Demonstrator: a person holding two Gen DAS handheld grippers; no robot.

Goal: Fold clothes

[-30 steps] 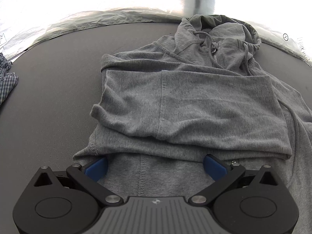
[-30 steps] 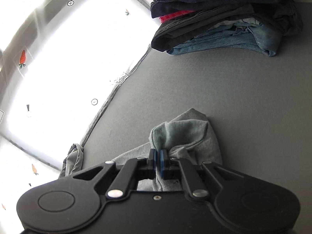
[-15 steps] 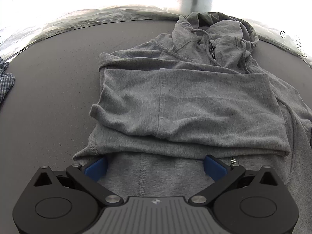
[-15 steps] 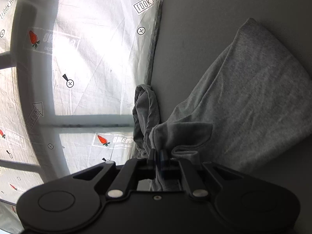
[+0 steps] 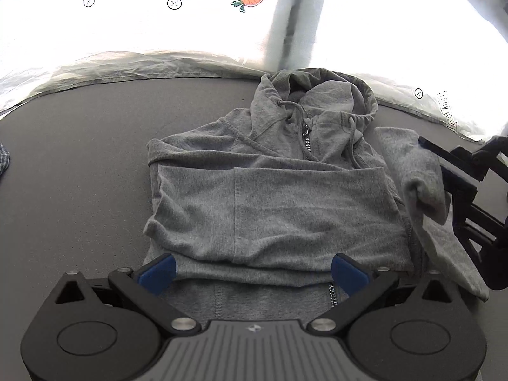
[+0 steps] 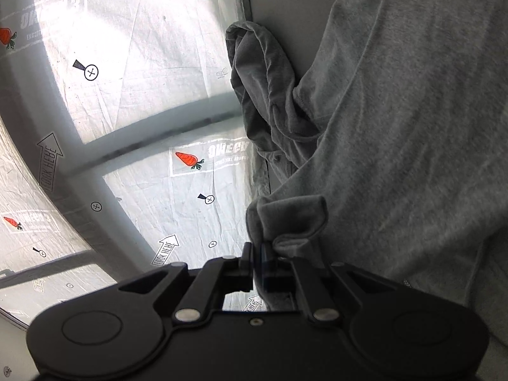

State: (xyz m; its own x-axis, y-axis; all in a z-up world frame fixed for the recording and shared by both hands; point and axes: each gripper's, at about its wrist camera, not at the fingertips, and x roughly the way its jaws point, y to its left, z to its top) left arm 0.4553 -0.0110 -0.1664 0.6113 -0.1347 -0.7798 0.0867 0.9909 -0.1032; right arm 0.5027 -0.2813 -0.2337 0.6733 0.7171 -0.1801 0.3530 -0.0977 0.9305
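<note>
A grey zip hoodie [image 5: 285, 197] lies on the dark table, hood toward the far edge, with one sleeve folded across its chest. My left gripper [image 5: 252, 274] hovers open above the hoodie's lower hem, nothing between its blue pads. My right gripper [image 6: 260, 250] is shut on the cuff of the other sleeve [image 6: 285, 219]. In the left wrist view the right gripper [image 5: 444, 171] comes in from the right, carrying the sleeve [image 5: 422, 184] lifted over the hoodie's right side. The hood [image 6: 263, 89] shows in the right wrist view too.
The grey table [image 5: 79, 174] runs out to the left, where a checked cloth [image 5: 3, 162] peeks in at the edge. A white printed sheet with carrots and markers [image 5: 158, 16] hangs behind the table's far edge.
The right gripper swung the sleeve cuff across toward the hoodie and rolled; it has entered the left wrist view from the right. The left gripper rose and tilted up, showing more backdrop.
</note>
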